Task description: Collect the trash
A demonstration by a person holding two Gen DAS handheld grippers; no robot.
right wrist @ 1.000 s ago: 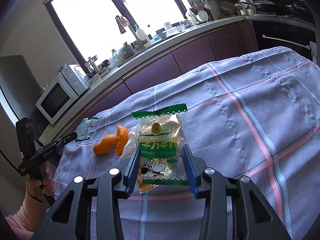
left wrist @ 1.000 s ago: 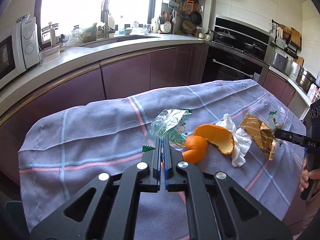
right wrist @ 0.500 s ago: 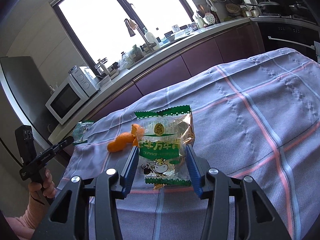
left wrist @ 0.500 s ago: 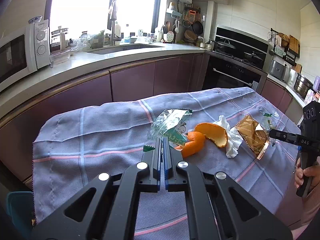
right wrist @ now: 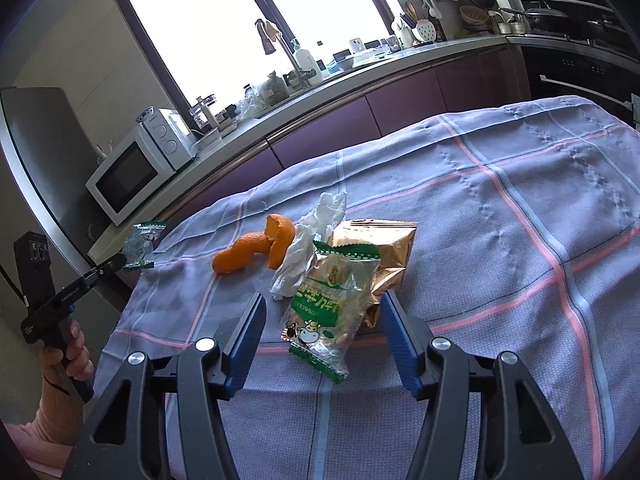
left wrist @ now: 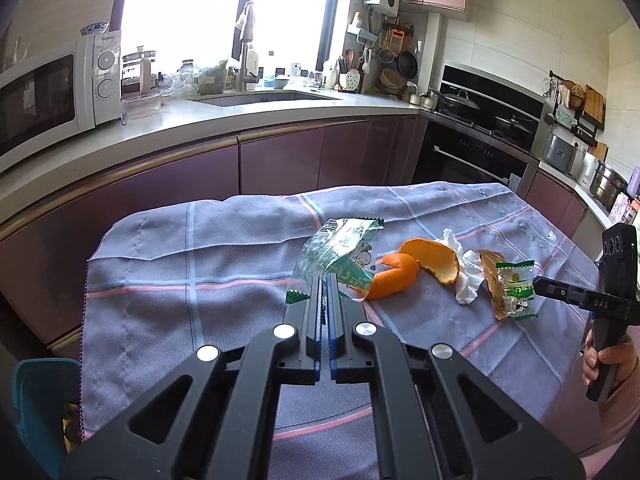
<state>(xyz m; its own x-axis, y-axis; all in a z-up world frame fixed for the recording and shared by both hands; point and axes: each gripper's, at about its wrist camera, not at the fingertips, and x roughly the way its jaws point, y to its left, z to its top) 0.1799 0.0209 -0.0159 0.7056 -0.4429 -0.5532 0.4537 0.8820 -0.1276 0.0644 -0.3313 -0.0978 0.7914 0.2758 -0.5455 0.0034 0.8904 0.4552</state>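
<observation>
Lavender checked cloth [left wrist: 180, 264] covers the table in the left wrist view. On it the left gripper [left wrist: 323, 280] has its jaws pressed together, pinching the corner of a green wrapper [left wrist: 340, 252]. Just right of it lie orange peel [left wrist: 416, 268], a white tissue [left wrist: 468, 276], a gold wrapper [left wrist: 494, 280] and a second green wrapper [left wrist: 516, 288]

From the right wrist camera, the right gripper [right wrist: 322, 312] has its jaws opening; the second green wrapper lies loose between them, touching neither pad, resting partly on the gold wrapper, with tissue and peel beyond
</observation>
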